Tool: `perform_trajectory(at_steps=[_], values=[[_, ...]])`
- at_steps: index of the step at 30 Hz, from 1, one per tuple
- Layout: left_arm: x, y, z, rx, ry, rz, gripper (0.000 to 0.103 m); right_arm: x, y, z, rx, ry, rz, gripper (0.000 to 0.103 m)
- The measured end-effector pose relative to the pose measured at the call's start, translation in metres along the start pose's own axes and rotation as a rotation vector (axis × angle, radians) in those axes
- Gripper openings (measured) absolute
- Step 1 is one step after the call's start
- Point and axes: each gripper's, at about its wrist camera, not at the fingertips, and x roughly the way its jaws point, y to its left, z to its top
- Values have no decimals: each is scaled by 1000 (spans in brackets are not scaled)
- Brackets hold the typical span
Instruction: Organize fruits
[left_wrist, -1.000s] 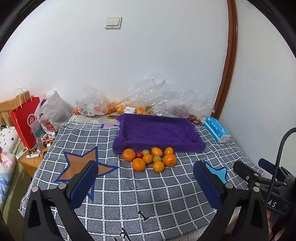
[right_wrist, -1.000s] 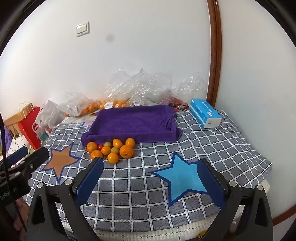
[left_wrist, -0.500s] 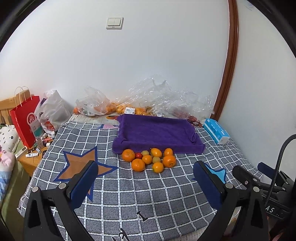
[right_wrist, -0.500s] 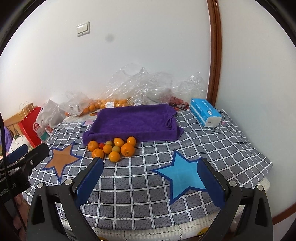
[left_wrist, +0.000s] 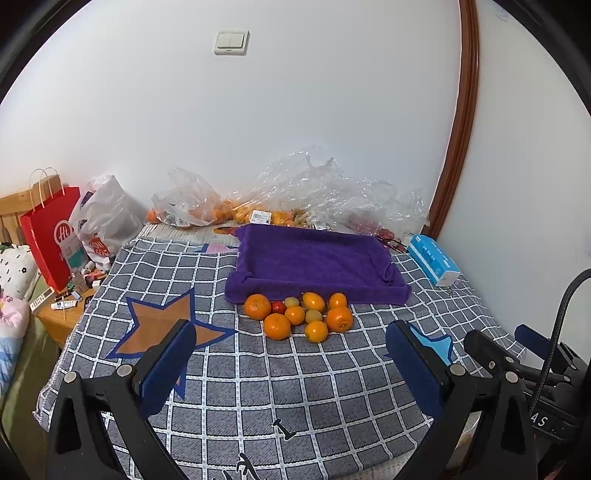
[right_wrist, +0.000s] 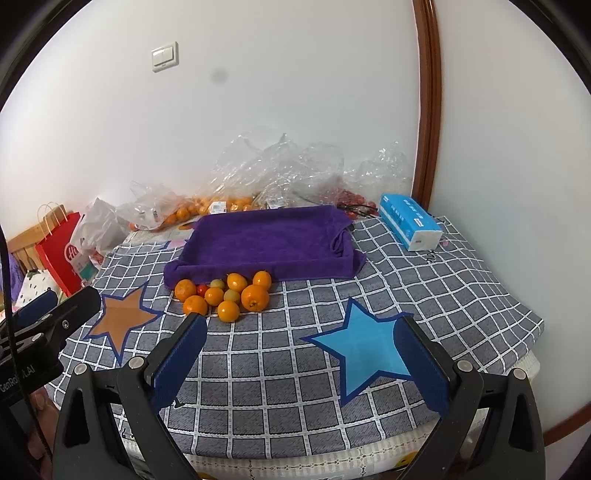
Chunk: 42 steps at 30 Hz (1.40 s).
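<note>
Ten or so small fruits (left_wrist: 299, 314) sit bunched at centre frame in the left wrist view, touching the near edge of a purple towel-lined tray (left_wrist: 314, 258) on a grey checked cloth (left_wrist: 258, 387). Most are orange; one is red and two are greenish-yellow. The cluster's long axis runs left to right along the tray's front edge, as does the tray's own.

Only the left wrist view shows the wooden bedside stand (left_wrist: 66, 317) at lower left; the right gripper's body appears at its lower right edge. Only the right wrist view shows the whole blue star (right_wrist: 365, 350) and the cloth's right edge; the tissue pack (right_wrist: 410, 221) lies at upper right.

Both the left gripper (left_wrist: 291, 365) and the right gripper (right_wrist: 301, 358) are spread wide, holding nothing, short of the fruit.
</note>
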Motion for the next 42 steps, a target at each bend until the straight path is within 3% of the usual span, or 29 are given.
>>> perform_trajectory(at_steps=[42], values=[[4,3,-1,2,7,26,103,6,2,-1,19,-8,4,101]])
